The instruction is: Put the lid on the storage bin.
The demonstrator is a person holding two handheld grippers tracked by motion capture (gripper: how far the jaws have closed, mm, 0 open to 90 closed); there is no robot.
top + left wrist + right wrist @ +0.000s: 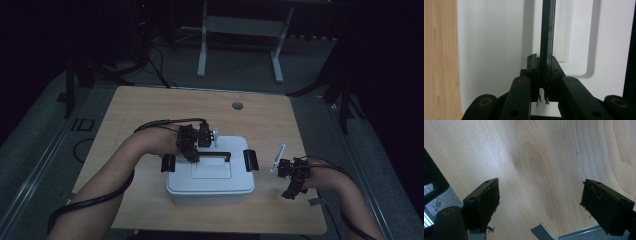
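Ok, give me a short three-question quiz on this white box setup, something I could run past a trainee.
1. True or false: the left claw is shut on the black handle of the white box.
2. Which claw has its jaws wide apart with nothing between them? A) left B) right
3. What surface does the right claw look down on?

Key:
1. True; in the left gripper view the jaws pinch the handle.
2. B, the right claw.
3. The light wooden table, beside the box.
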